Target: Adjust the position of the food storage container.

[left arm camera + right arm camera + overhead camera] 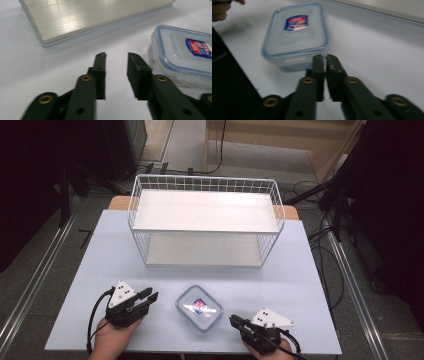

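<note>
- High view: a white table [100, 285] is seen, with a wire rack [205, 220] of two shelves at the far side.
- A box [199, 307] with a clear, blue-rimmed lid and a red-and-blue label is found flat on the table at the near edge, between the two grippers and well in front of the rack.
- Left gripper [148, 296] is held just left of the box, pointing right and away; no contact with the box is seen.
- Left gripper view: the jaws of the left gripper [116, 55] are seen slightly spread, with nothing but bare table between them. The box [182, 53] lies just to the right of the right jaw; the lower shelf [82, 17] is seen ahead.
- Right gripper [233, 320] is held just right of the box, pointing left towards it.
- Right gripper view: the jaws of the right gripper [324, 57] are seen pressed together, with nothing between them. Their tips are at the near wall of the box [295, 35]; contact cannot be told, as the picture is blurred.
</note>
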`<action>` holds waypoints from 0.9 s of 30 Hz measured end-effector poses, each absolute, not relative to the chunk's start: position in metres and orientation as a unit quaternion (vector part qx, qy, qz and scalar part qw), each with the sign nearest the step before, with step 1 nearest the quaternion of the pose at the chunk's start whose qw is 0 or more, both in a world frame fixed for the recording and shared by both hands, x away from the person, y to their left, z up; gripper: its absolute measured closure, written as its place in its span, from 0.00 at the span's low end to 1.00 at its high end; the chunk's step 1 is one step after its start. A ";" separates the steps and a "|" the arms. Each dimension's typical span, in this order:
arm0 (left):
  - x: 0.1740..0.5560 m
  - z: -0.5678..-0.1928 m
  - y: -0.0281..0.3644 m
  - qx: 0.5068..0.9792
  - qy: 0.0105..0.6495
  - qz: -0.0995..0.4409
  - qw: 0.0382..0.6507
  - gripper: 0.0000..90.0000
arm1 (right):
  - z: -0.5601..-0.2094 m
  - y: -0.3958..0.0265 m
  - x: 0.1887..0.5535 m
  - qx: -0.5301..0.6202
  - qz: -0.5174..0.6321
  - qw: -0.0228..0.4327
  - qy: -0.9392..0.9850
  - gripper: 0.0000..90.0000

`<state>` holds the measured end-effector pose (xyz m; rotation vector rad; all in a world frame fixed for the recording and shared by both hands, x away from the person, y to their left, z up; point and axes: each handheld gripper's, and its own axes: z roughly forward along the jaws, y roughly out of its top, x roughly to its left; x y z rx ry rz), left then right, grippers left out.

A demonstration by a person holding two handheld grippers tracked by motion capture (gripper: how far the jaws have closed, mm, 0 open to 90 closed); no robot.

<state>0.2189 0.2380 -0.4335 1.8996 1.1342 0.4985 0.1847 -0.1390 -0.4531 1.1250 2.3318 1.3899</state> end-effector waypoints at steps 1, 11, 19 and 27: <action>0.219 -0.433 0.238 0.757 0.454 0.200 0.424 0.70 | -0.453 -0.134 0.182 0.372 0.469 0.099 0.795 1.00; 0.219 -0.431 0.240 0.748 0.458 0.206 0.435 0.60 | -0.462 -0.094 0.165 0.312 0.437 0.063 0.841 1.00; 0.223 -0.436 0.237 0.749 0.460 0.207 0.429 0.61 | -0.472 -0.089 0.171 0.325 0.421 0.066 0.844 1.00; 0.234 -0.446 0.227 0.763 0.459 0.186 0.416 0.83 | -0.467 -0.117 0.189 0.383 0.432 0.089 0.812 1.00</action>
